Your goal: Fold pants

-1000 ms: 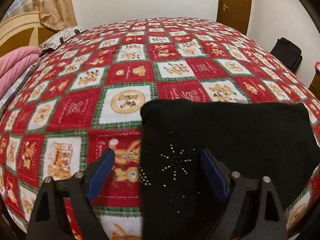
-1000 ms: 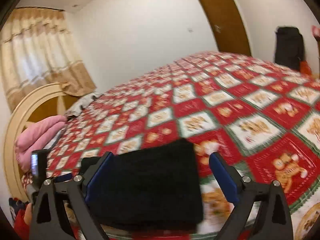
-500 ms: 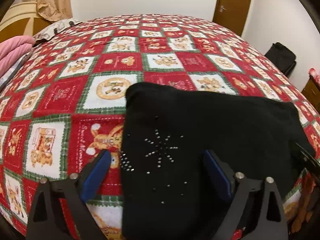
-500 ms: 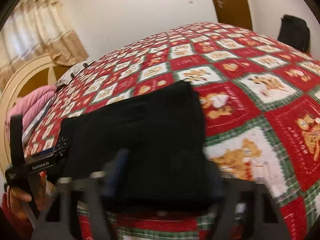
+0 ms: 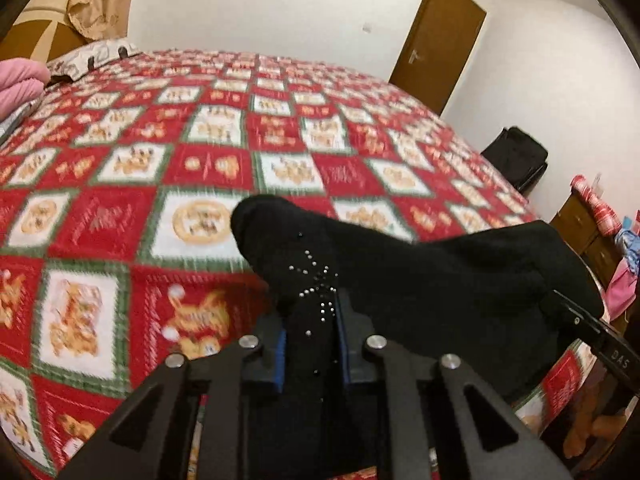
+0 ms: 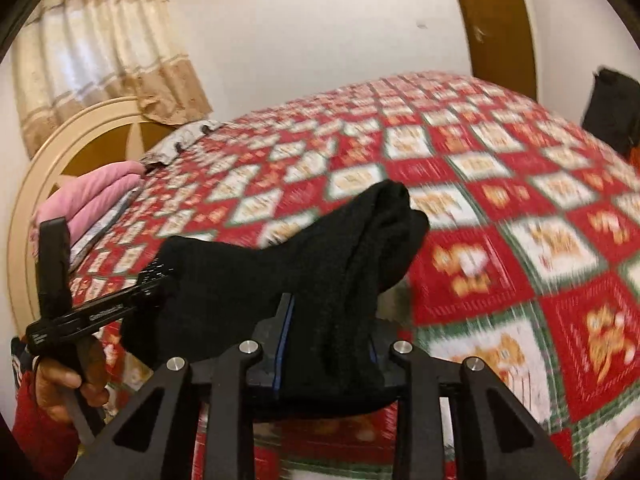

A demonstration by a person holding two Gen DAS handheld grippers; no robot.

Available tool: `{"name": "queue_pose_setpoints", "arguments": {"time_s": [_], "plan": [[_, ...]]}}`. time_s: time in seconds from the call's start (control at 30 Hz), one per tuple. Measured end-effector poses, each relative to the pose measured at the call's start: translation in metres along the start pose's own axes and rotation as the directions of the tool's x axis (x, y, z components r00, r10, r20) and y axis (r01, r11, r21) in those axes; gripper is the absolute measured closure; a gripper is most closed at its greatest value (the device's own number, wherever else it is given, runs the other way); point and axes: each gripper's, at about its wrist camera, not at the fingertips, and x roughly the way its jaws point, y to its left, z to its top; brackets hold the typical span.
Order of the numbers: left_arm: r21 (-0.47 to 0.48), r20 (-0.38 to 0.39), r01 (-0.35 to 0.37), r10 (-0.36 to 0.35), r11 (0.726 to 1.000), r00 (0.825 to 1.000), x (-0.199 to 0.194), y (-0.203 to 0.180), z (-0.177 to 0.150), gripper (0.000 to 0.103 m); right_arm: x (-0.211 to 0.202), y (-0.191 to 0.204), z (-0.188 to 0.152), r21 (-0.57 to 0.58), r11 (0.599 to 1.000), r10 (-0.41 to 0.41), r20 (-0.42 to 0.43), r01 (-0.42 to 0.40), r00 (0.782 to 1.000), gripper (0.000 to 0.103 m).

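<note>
The folded black pants (image 5: pixel 440 280) with a starburst of small metal studs lie on the red patchwork bedcover (image 5: pixel 120 220), their near edge lifted and bunched. My left gripper (image 5: pixel 310 320) is closing, and its blue pads pinch the studded corner. My right gripper (image 6: pixel 328 320) is closing too, with a thick fold of the pants (image 6: pixel 240 280) pressed between its pads. In the right wrist view the left gripper (image 6: pixel 156 276) shows at the far corner, held by a hand (image 6: pixel 60 380) in a red sleeve. The left wrist view catches part of the right gripper (image 5: pixel 592 328) at the pants' right end.
A folded pink blanket (image 6: pixel 92 196) and a pillow lie by the round headboard (image 6: pixel 80 140). Beyond the bed are a brown door (image 5: pixel 436 40), a black bag (image 5: pixel 516 160) on the floor and a wooden dresser (image 5: pixel 580 224) with clutter on it.
Both grippers went from wide open around the pants' near edge to pinching it. The edge has risen off the bedcover and bunched up, and both views tilted upward.
</note>
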Motion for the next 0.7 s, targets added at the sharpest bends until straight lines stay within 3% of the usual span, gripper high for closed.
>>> {"name": "queue_pose_setpoints", "arguments": {"time_s": [0.17,0.27,0.37,0.4,0.47,0.6,0.7], "plan": [[0.001,0.095,-0.063,0.063,0.998,0.994,-0.029,0.021,0.029,0.085,0.002,0.049,0.034,-0.106,0.989,0.105,0.035,-0.1,0.994,0.073],[-0.025,0.154,-0.135,0.137,0.991,0.978,-0.051,0.051,0.052,0.085,0.016,0.083,0.061,-0.155,0.97,0.197,0.058,-0.186,0.979,0.073],[-0.054,0.21,-0.229,0.235,0.972,0.949,-0.076,0.087,0.074,0.085,0.041,0.115,0.088,-0.182,0.946,0.285,0.07,-0.269,0.956,0.073],[-0.069,0.231,-0.275,0.284,0.959,0.931,-0.085,0.103,0.082,0.085,0.051,0.123,0.095,-0.183,0.938,0.312,0.071,-0.295,0.947,0.073],[-0.097,0.246,-0.324,0.338,0.941,0.909,-0.093,0.125,0.09,0.085,0.085,0.144,0.112,-0.166,0.913,0.387,0.057,-0.374,0.92,0.073],[-0.12,0.243,-0.426,0.442,0.897,0.863,-0.089,0.174,0.098,0.085,0.149,0.177,0.118,-0.172,0.879,0.454,0.009,-0.445,0.891,0.073],[-0.136,0.183,-0.452,0.471,0.881,0.863,-0.059,0.218,0.09,0.085,0.217,0.194,0.105,-0.154,0.874,0.456,-0.068,-0.461,0.888,0.073]]}}
